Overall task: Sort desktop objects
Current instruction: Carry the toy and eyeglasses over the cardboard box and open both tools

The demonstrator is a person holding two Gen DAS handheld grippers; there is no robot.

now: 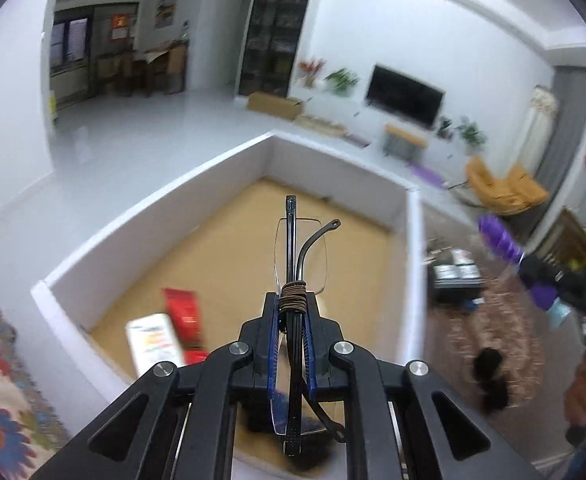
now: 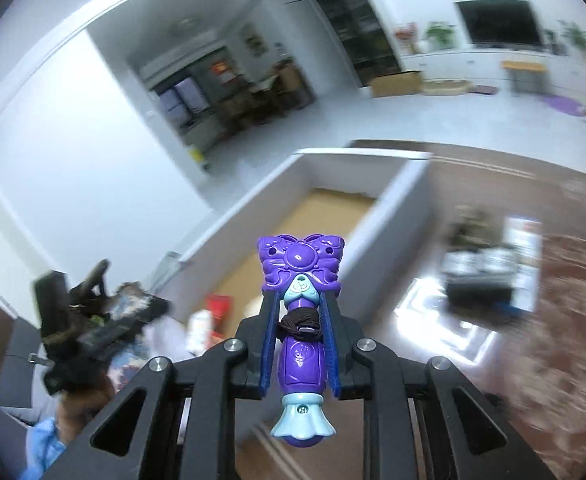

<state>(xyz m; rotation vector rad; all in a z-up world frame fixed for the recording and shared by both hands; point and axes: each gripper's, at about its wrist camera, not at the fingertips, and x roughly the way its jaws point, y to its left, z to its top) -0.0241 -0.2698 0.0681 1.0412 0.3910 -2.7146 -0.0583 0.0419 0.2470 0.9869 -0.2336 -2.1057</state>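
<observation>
My left gripper (image 1: 292, 312) pinches folded glasses (image 1: 299, 256) thinly (right clamps a wand (image 2: 300, 304)); they could slip short of the box (image 1: 153, 196).

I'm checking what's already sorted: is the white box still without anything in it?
No: a red packet and a white carton already lie on the brown floor of the white box.

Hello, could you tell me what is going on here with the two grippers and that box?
A person is sorting things with a handheld gripper in each hand. The left gripper is shut on a folded pair of glasses, held above the white-walled box, which already holds a red packet and a white carton. The right gripper is shut on a purple butterfly toy wand, also near the box. Nothing has been released yet.
</observation>
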